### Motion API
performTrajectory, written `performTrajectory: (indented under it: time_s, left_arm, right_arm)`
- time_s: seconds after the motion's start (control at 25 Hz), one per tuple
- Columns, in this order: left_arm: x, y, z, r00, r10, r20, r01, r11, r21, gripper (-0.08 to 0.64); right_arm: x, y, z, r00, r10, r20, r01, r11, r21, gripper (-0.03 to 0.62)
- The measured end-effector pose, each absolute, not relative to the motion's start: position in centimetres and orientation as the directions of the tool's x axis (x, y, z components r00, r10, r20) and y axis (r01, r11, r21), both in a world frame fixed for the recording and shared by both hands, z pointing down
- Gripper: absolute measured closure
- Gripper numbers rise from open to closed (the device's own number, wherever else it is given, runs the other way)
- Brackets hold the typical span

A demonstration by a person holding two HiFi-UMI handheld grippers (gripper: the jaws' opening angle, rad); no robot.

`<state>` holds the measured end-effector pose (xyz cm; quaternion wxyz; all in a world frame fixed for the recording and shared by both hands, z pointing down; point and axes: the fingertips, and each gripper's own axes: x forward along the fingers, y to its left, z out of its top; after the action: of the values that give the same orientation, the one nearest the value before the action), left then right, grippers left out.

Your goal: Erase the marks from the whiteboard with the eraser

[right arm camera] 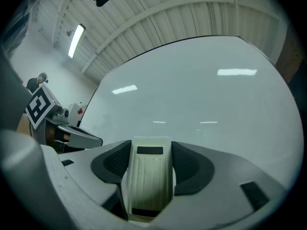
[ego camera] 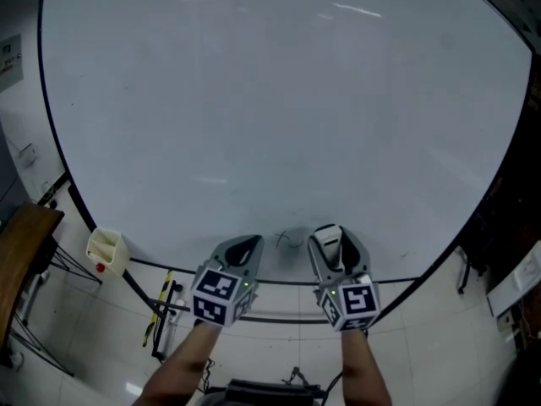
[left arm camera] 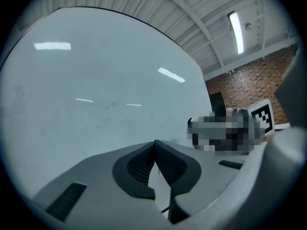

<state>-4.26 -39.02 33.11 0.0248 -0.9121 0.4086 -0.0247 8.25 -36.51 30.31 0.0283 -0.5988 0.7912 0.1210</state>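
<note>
A large whiteboard [ego camera: 279, 117] fills the head view. A faint dark scribble [ego camera: 290, 238] sits near its lower edge, between the two grippers. My right gripper [ego camera: 328, 240] is shut on a white ribbed eraser [right arm camera: 147, 176], which points at the board just right of the scribble. My left gripper [ego camera: 245, 249] is shut with nothing in it, its jaws meeting at the tips [left arm camera: 154, 143], held just left of the scribble. In the left gripper view the whiteboard [left arm camera: 96, 85] looks almost bare.
A white marker box with a red item [ego camera: 106, 250] hangs at the board's lower left edge. A wooden tabletop [ego camera: 21, 252] lies at far left. The black stand and yellow-marked frame [ego camera: 165, 307] are below the board. A brick wall [left arm camera: 244, 87] is to the right.
</note>
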Motion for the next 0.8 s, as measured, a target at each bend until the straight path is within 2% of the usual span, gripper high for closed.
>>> performTrajectory:
  time_s: [0.28,0.52,0.8]
  left_arm:
    - [-4.3,-39.2,33.6,0.659,-0.752,-0.012,-0.750,-0.656,-0.085,0.568]
    - [-5.5,-40.1,36.2,0.635,-0.772,-0.004,-0.770,-0.633,-0.081,0.568]
    - [-7.3,-41.2,37.4,0.599,-0.801,0.014,-0.798,-0.598,-0.070,0.568]
  right_arm:
    - [8.3,-37.5,31.0,-0.258,-0.937,-0.234,-0.947,0.198,0.253,0.327]
    - [8.8,-39.0,31.8,-0.163,-0.931,-0.326,-0.933,0.038,0.357,0.328]
    - [8.8,-39.6,31.8,-0.112,-0.906,-0.408,-0.935,-0.042,0.351,0.331]
